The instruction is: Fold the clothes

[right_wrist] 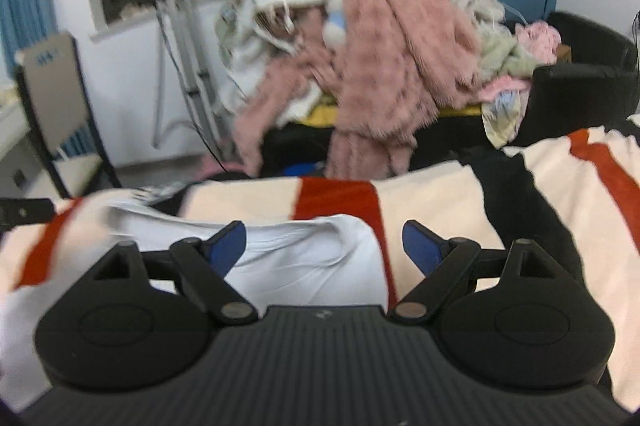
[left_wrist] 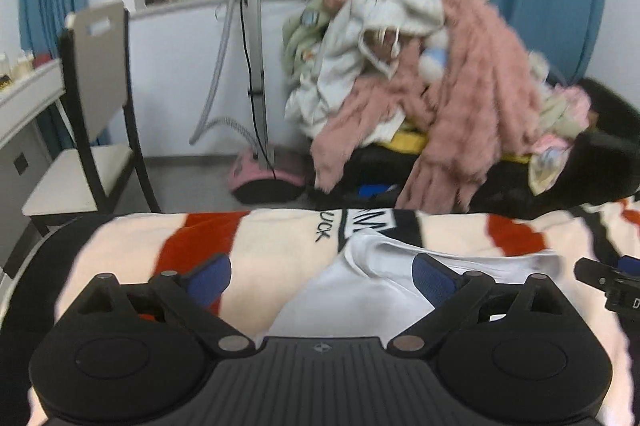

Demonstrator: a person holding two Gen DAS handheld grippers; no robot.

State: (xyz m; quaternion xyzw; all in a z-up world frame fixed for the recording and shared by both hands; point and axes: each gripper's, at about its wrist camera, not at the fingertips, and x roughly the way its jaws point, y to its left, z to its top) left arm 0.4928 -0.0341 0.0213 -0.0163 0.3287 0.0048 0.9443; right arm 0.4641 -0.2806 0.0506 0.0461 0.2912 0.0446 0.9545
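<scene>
From the left wrist view, the left claw (left_wrist: 322, 276) stands wide, holding nothing, its blue pads (left_wrist: 212, 278) poised low over a white garment (left_wrist: 360, 302). The garment lies rumpled on a striped blanket (left_wrist: 264, 250) of cream, red and black, which seems to cover a bed; its folded upper edge runs toward the blanket's far edge, just below a line of black lettering. At the right border the tip of the other gripper shows beside the garment's right end. Past the far edge a heap of clothes (left_wrist: 420, 66), pink fleece and pale pieces, is piled on a dark seat, with a garment steamer (left_wrist: 256, 66) and a chair (left_wrist: 96, 98) to the left.

From the right wrist view, much blurred, the right claw (right_wrist: 324, 246) is also spread wide and empty. The white garment (right_wrist: 304, 258) lies under and between its fingers, its rounded right end stopping near a red stripe of the striped blanket (right_wrist: 440, 202).

By my judgement the step in hand is the approach to a grasp: both claws hover at opposite ends of the garment, neither gripping. The next move calls for lowering each claw onto a single edge or corner, closing on the white cloth alone and not the blanket beneath, then lifting together so the piece spreads flat for folding.
</scene>
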